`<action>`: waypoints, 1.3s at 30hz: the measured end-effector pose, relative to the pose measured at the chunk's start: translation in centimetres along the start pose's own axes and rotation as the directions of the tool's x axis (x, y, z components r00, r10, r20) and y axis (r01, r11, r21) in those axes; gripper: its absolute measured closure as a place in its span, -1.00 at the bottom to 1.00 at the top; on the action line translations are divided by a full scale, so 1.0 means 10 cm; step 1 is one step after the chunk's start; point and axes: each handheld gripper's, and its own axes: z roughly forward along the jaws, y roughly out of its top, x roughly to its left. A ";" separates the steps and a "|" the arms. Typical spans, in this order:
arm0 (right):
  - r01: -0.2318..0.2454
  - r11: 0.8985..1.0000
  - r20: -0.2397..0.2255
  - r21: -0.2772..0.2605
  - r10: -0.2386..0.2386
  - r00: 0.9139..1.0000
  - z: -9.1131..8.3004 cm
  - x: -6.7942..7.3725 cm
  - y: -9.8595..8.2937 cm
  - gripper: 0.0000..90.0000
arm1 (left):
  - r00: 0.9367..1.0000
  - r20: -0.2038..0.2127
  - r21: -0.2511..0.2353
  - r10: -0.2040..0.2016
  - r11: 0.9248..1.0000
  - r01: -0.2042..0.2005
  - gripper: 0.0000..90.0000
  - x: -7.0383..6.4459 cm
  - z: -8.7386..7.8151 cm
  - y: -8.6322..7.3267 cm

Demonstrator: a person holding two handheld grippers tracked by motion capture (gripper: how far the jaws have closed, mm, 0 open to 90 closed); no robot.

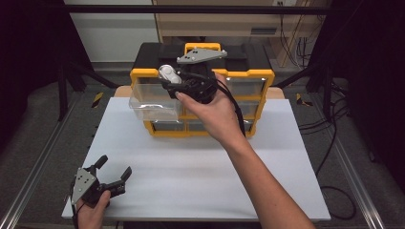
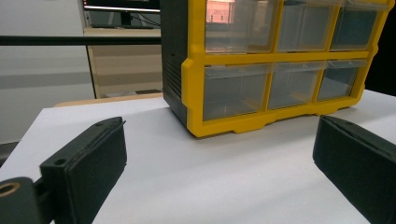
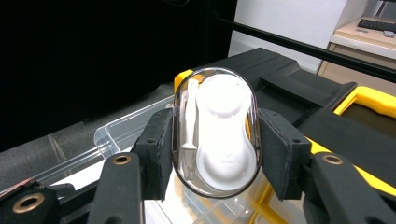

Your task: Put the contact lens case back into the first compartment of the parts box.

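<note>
A yellow and black drawer cabinet [image 1: 248, 81] stands at the back of the white table [image 1: 200, 176]; its top left clear drawer [image 1: 153, 102] is pulled out. My right gripper [image 1: 172, 78] is above that drawer, shut on a clear oval case [image 3: 215, 130] with a white contact lens holder inside. The case [image 1: 168, 73] sits upright between the fingers [image 3: 156, 149]. My left gripper [image 1: 113, 169] rests open at the table's front left corner, nothing between its jaws. In the left gripper view, the cabinet [image 2: 280, 70] is ahead with its drawers closed on that side.
Black frame bars and cables surround the table. A wooden desk [image 1: 229, 19] stands behind the cabinet. The white surface in front of the cabinet [image 1: 191, 157] holds nothing but my hands.
</note>
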 end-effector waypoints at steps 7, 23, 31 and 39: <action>0.004 1.000 -0.005 0.010 -0.003 1.000 0.05 0.02 0.00 0.09 | 1.000 -0.001 -0.001 0.000 1.000 0.000 -0.94 0.00 0.00 0.00; 0.017 1.000 -0.015 0.026 -0.017 1.000 0.13 0.08 0.00 0.09 | 1.000 0.001 0.000 0.001 1.000 -0.001 -0.94 0.01 0.00 0.00; 0.012 1.000 -0.023 0.025 -0.012 1.000 0.16 0.10 0.01 0.09 | 1.000 -0.002 -0.001 0.004 1.000 -0.004 -0.94 0.01 0.00 0.00; 0.021 0.999 -0.024 0.035 -0.020 1.000 0.19 0.12 0.01 0.09 | 1.000 -0.001 0.000 0.006 1.000 -0.006 -0.94 0.01 0.00 0.01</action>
